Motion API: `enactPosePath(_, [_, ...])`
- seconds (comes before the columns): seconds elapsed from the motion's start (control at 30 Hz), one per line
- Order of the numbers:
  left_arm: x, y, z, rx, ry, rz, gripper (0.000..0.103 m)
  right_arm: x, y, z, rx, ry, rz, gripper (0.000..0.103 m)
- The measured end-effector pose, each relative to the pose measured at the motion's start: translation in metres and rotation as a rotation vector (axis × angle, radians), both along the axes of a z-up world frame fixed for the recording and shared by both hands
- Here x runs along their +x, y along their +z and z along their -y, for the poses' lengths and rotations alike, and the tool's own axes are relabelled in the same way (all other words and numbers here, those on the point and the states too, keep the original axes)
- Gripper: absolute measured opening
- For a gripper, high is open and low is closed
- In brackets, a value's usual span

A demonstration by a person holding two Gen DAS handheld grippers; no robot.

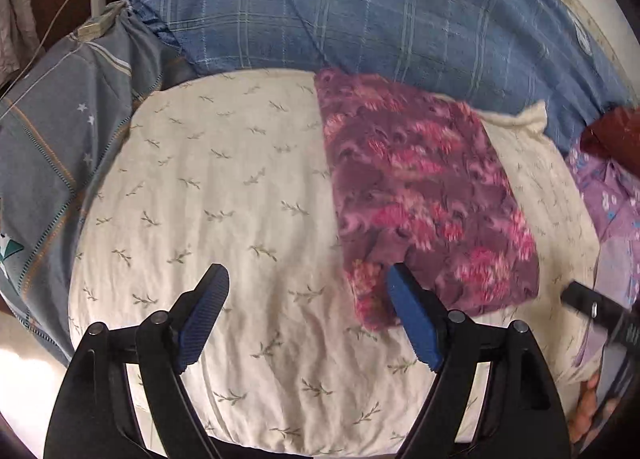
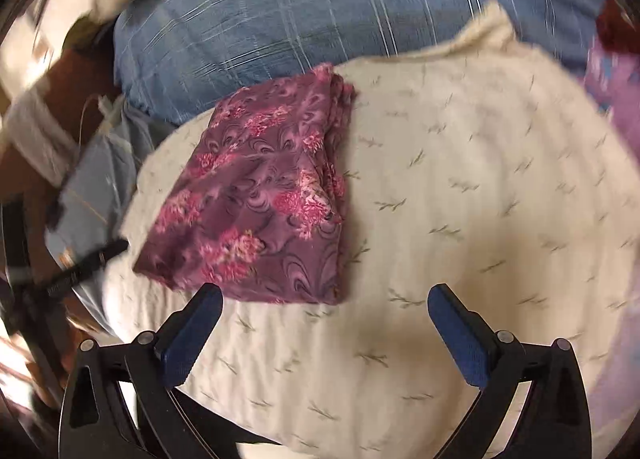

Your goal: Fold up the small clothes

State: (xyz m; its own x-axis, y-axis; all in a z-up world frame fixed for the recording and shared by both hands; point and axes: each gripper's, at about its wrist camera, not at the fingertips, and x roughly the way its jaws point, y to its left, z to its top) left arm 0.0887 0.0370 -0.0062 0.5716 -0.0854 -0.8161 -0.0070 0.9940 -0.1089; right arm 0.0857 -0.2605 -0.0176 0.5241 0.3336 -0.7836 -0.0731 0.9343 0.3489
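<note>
A maroon cloth with pink flowers (image 1: 424, 195) lies folded into a rectangle on a cream pillow with a leaf print (image 1: 224, 195). My left gripper (image 1: 308, 279) is open and empty, just in front of the cloth's near left corner; its right finger overlaps that corner. In the right wrist view the same folded cloth (image 2: 264, 199) lies left of centre on the pillow (image 2: 480, 199). My right gripper (image 2: 326, 299) is open and empty, at the cloth's near edge. The right gripper also shows at the right edge of the left wrist view (image 1: 600, 311).
A blue plaid blanket (image 1: 360, 15) lies behind the pillow. A grey star-print cloth (image 1: 60, 131) with a charger and cable (image 1: 96, 15) is at the left. Lilac flowered clothes (image 1: 612, 195) lie at the right. The right wrist view is motion-blurred.
</note>
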Motion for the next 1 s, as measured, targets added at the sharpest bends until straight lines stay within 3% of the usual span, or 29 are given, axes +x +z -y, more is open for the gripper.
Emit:
enactPosePath(0.13, [-0.019,-0.024,0.01,0.047,-0.084,0.015,0.082,0.019,-0.025,0.009,0.161,-0.021,-0.063,0.088])
enactPosePath(0.23, [-0.015,-0.037,0.019,0.108,-0.131,-0.043,0.082,0.027,-0.031,0.004,0.148,-0.004,-0.066,0.083])
enactPosePath(0.37, [-0.017,-0.035,0.024,0.215,-0.12,0.03,0.082,0.027,-0.032,-0.004,0.161,0.036,-0.048,0.076])
enactPosePath(0.47, [-0.011,-0.033,0.02,0.174,-0.105,0.031,0.082,0.031,-0.032,-0.008,0.147,0.052,-0.048,0.069])
enactPosePath(0.57, [-0.01,-0.045,0.022,0.205,-0.102,-0.019,0.082,0.032,-0.034,-0.013,0.151,0.073,-0.061,0.069])
enactPosePath(0.8, [0.004,-0.044,0.018,0.003,-0.096,-0.032,0.082,0.036,-0.034,-0.024,0.12,0.098,-0.057,0.068])
enactPosePath(0.83, [0.009,-0.041,0.017,0.02,-0.065,-0.036,0.082,0.035,-0.032,-0.024,0.124,0.095,-0.051,0.057])
enactPosePath(0.87, [0.012,-0.04,0.015,0.044,-0.035,-0.035,0.082,0.034,-0.03,-0.024,0.128,0.095,-0.041,0.031])
enactPosePath(0.9, [0.015,-0.04,0.012,0.078,-0.012,-0.041,0.082,0.032,-0.025,-0.024,0.128,0.104,-0.03,0.016])
enactPosePath(0.93, [0.018,-0.044,0.01,0.108,-0.002,-0.058,0.082,0.03,-0.021,-0.023,0.124,0.11,-0.021,0.013])
enactPosePath(1.0, [0.017,-0.056,0.001,0.081,0.002,-0.104,0.084,0.032,-0.023,-0.02,0.096,0.119,-0.026,0.013])
